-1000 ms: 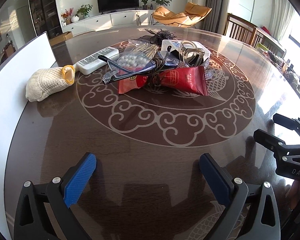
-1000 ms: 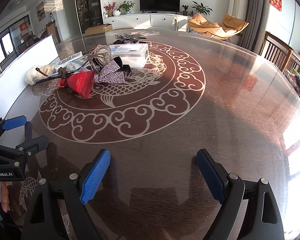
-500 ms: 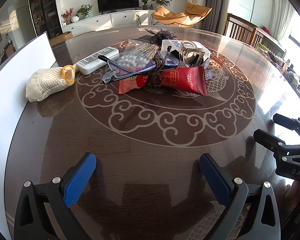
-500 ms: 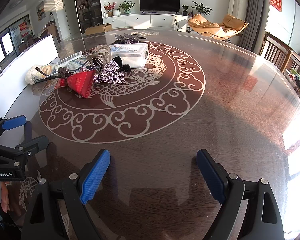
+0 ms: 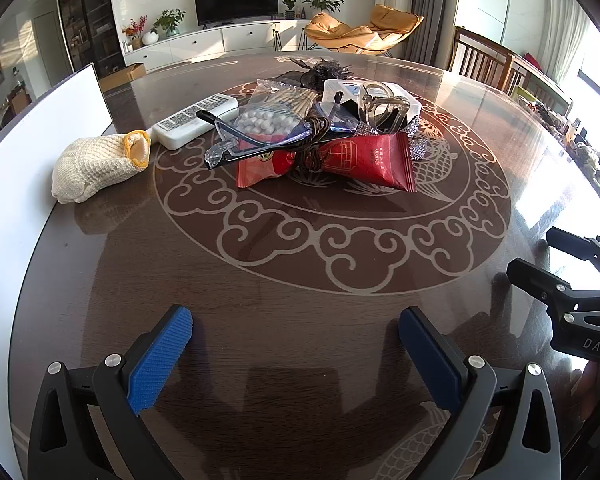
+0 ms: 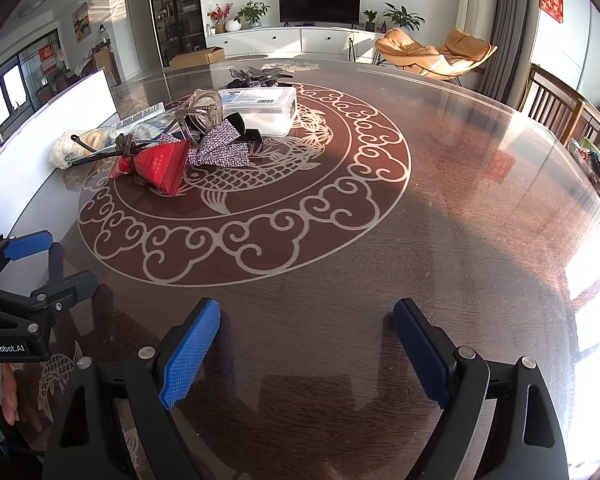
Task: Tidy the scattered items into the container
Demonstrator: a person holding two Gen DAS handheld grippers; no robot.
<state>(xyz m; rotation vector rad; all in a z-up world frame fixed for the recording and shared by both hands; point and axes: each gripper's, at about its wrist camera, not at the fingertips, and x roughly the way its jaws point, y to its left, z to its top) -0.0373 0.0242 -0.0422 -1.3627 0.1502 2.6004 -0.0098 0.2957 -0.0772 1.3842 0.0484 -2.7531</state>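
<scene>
A pile of items lies at the middle of the round table: red snack packets [image 5: 366, 158] [image 6: 162, 164], dark-framed glasses [image 5: 260, 142], a bag of white beads [image 5: 266, 120], a white remote [image 5: 198, 120], a sparkly bow [image 6: 220, 148], a clear plastic box [image 5: 374, 98] [image 6: 260, 108]. A cream knitted pouch [image 5: 96, 166] lies apart at the left. My left gripper [image 5: 296, 354] is open and empty over the near table edge. My right gripper [image 6: 306, 348] is open and empty, to the right of the left one [image 6: 32, 276].
A white board [image 5: 32, 152] stands along the table's left edge. A dark bundle [image 5: 320, 70] lies behind the pile. Wooden chairs [image 6: 556, 104] stand at the far right. The table [image 6: 460, 200] has a bare glossy right half.
</scene>
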